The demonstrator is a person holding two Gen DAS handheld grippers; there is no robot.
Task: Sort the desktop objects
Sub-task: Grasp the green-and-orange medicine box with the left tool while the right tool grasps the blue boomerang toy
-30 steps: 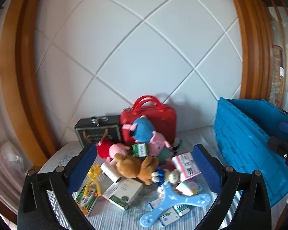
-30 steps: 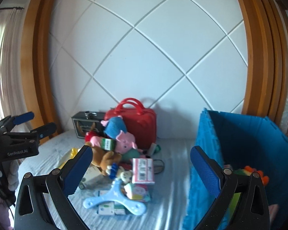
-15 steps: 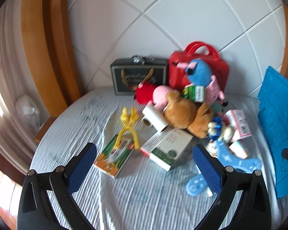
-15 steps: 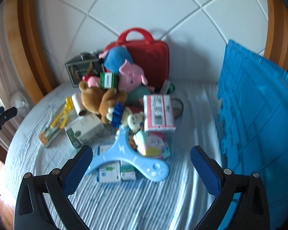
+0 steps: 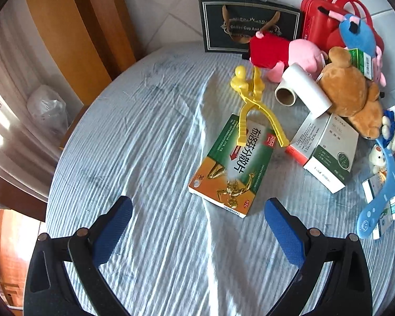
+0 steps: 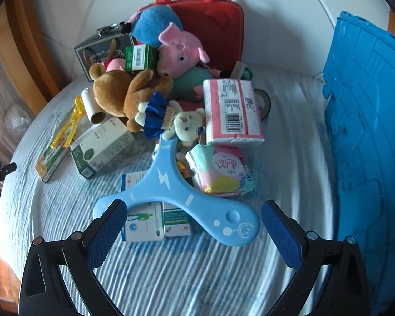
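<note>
Hovering with both grippers spread wide and empty, I judge I am at the approach step, picking first targets from the pile. My left gripper (image 5: 197,226) hangs low in its frame over the striped cloth of the desk (image 5: 134,142), and just beyond its fingertips, at centre, lies the green-and-orange medicine box (image 5: 234,168), flat, with the yellow plastic tongs (image 5: 252,105) resting partly across its far end. To the right sit a white-and-green carton (image 5: 329,152) and a white roll (image 5: 302,92) leaning against the brown plush bear (image 5: 350,97).

My right gripper (image 6: 189,221) frames the blue three-armed boomerang (image 6: 176,197), which lies on top of small medicine cartons (image 6: 155,223) at lower centre. Beyond it are a pastel pad packet (image 6: 221,171), a pink tissue pack (image 6: 231,110) and a small white bear in a blue dress (image 6: 171,121). The blue crate (image 6: 368,131) stands along the right edge, well apart from the pile.

Next, I reckon the left must drop onto the medicine box edge without catching the tongs, while the right closes across one boomerang arm, then carries it to the crate.
</note>
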